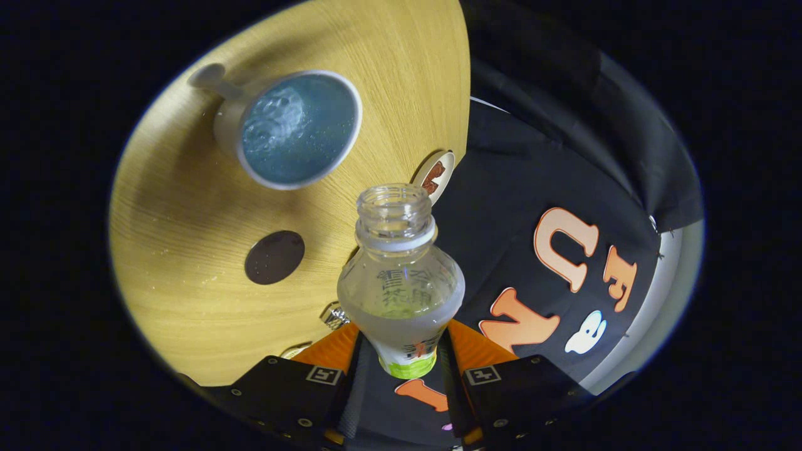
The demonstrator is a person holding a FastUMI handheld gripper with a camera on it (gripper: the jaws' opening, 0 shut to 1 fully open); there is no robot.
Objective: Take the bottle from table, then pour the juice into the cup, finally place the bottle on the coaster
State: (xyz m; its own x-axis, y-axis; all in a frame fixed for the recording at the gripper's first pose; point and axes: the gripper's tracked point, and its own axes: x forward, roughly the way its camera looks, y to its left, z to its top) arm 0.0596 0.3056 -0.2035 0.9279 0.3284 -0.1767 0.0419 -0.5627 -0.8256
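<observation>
**Around the Work: Table, Cloth and a Small Glinting Scrap**

A light wooden table [376, 62] with fine straight grain takes up the left and upper left of the frame, its edge running down the middle. A black cloth wall [532, 156], creased in folds, covers the right half. A small crinkled, shiny object [335, 315] lies on the table at lower centre. A pale strip [673, 282] curves along the far right.

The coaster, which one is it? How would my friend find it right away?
Start at the wooden table, where the white cup holds bluish liquid. Between that cup and the gripper, shut on the clear bottle, lies the coaster flat on the wood. It is the plain dark round disc, unlike the pale patterned disc at the table's edge.
</observation>
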